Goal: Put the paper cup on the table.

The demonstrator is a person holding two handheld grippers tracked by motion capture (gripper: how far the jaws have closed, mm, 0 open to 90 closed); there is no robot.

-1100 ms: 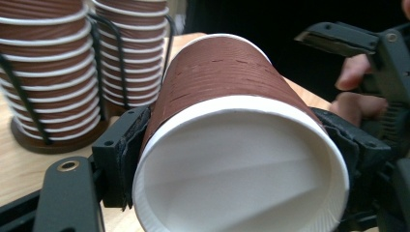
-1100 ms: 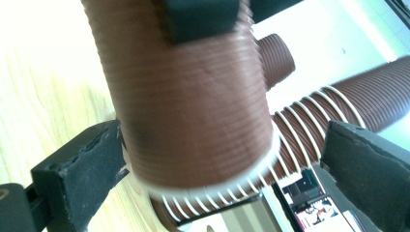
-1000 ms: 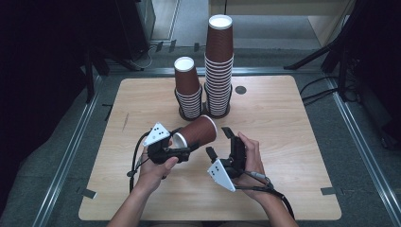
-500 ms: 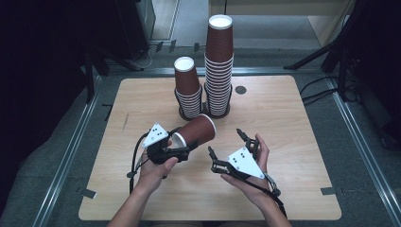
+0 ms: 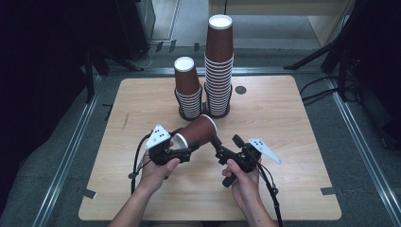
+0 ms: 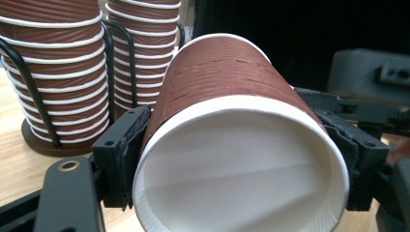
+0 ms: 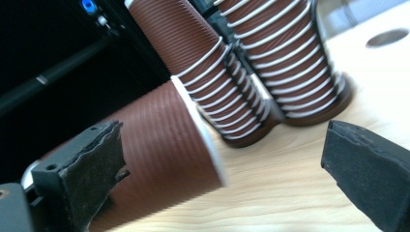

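One brown paper cup [image 5: 197, 131] is lying sideways in the left gripper [image 5: 182, 152], whose jaws are pinching its wall near the rim. Just beside its base, the right gripper [image 5: 226, 144] is gaping open. Squeezing could be crumpling the thin wall; swinging wide risks toppling the cup stacks [image 5: 218, 71] ahead.

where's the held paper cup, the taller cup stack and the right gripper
held paper cup [image 6: 227, 72], left gripper view, ribbed brown side
taller cup stack [image 5: 219, 75], high view, middle of stack
right gripper [image 5: 226, 141], high view, between its fingertips
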